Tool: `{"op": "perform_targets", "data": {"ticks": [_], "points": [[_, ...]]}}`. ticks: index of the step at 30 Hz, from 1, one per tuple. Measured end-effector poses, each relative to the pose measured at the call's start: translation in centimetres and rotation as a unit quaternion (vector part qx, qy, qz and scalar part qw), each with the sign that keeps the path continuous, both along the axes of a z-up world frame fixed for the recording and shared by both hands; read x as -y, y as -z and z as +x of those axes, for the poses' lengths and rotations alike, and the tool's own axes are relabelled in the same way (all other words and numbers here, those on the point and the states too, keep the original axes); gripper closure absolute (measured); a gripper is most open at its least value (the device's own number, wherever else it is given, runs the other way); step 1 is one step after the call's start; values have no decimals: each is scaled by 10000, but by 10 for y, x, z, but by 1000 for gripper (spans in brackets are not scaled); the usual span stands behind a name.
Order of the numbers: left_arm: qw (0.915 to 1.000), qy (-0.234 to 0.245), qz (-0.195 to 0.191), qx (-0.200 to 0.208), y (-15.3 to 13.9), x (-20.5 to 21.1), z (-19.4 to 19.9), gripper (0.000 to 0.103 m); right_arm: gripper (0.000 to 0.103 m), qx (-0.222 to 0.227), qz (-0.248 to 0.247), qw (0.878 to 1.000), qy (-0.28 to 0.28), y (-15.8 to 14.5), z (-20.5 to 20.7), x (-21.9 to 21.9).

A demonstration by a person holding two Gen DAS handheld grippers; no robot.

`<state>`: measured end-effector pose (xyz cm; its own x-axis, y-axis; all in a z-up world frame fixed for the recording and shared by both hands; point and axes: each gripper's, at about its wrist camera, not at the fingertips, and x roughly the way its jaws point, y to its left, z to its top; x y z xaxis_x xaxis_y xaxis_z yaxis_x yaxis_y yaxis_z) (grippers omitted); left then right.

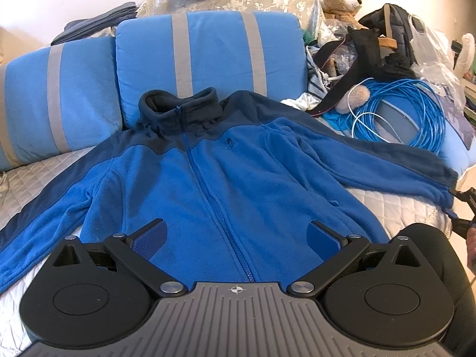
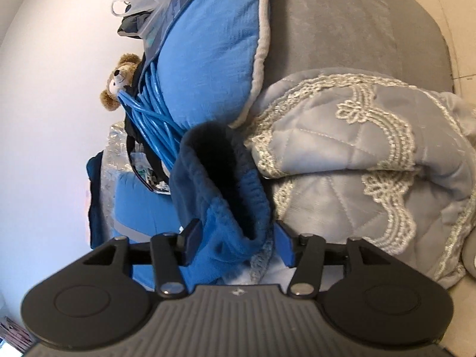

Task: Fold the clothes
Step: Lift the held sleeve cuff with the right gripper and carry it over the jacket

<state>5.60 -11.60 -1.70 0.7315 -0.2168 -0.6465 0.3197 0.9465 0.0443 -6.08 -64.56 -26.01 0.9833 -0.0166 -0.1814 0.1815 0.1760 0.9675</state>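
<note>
A blue fleece jacket (image 1: 226, 172) with a dark navy collar and shoulders lies face up, zipped, on a quilted cover (image 1: 38, 178), both sleeves spread out. My left gripper (image 1: 238, 238) hovers open over the hem, one finger on each side of the zipper, with nothing between them. At the right edge of the left wrist view, the right gripper (image 1: 465, 211) sits at the end of the right sleeve. In the right wrist view that sleeve's cuff (image 2: 226, 196) lies between the fingers of my right gripper (image 2: 238, 241), which stands open; a gap shows beside the right pad.
Two blue cushions with grey stripes (image 1: 208, 53) stand behind the collar. A coil of blue cable (image 1: 410, 110), a teddy bear (image 1: 342, 0), a dark bag (image 1: 383, 35) and plastic bags crowd the back right. An embroidered grey quilt (image 2: 357, 148) bunches beside the cuff.
</note>
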Motion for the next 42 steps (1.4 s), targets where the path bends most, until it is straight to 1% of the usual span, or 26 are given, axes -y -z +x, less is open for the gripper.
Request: {"op": "perform_targets", "data": {"ticks": [2, 3, 6, 13, 17, 22, 28, 32, 37, 40, 42], "points": [[10000, 2, 5, -4, 0, 1, 0, 1, 63, 94, -11, 9999, -60, -3, 3, 1], [10000, 8, 3, -2, 0, 1, 0, 1, 82, 135, -20, 9999, -95, -5, 5, 1], [10000, 16, -11, 2, 0, 1, 0, 1, 87, 109, -131, 9998, -88, -16, 4, 1], [10000, -11, -19, 10, 1, -2, 3, 1, 88, -62, -549, 9984, -146, -53, -1, 0], [10000, -58, -35, 10, 2, -3, 3, 1, 88, -82, -795, 9966, -182, -83, 3, -1], [10000, -35, -52, 4, 2, -2, 3, 1, 88, 8, -1144, 9931, -250, -128, 13, -4], [10000, -1, -73, 1, 1, -4, 4, 1, 88, 241, -1675, 9853, -216, -191, 34, 0], [10000, 4, -88, -3, 1, -4, 4, 1, 88, 342, -1913, 9808, -147, -219, 47, 8], [9999, 27, -144, -2, -2, -5, 5, 1, 88, 311, -2091, 9773, -145, -245, 63, 12], [9998, -23, -205, 64, -10, -10, 7, 1, 88, 197, -2224, 9746, -193, -265, 78, 12], [9996, -61, -236, 120, -15, -15, 8, 1, 88, 113, -2451, 9690, -274, -281, 92, 10]]}}
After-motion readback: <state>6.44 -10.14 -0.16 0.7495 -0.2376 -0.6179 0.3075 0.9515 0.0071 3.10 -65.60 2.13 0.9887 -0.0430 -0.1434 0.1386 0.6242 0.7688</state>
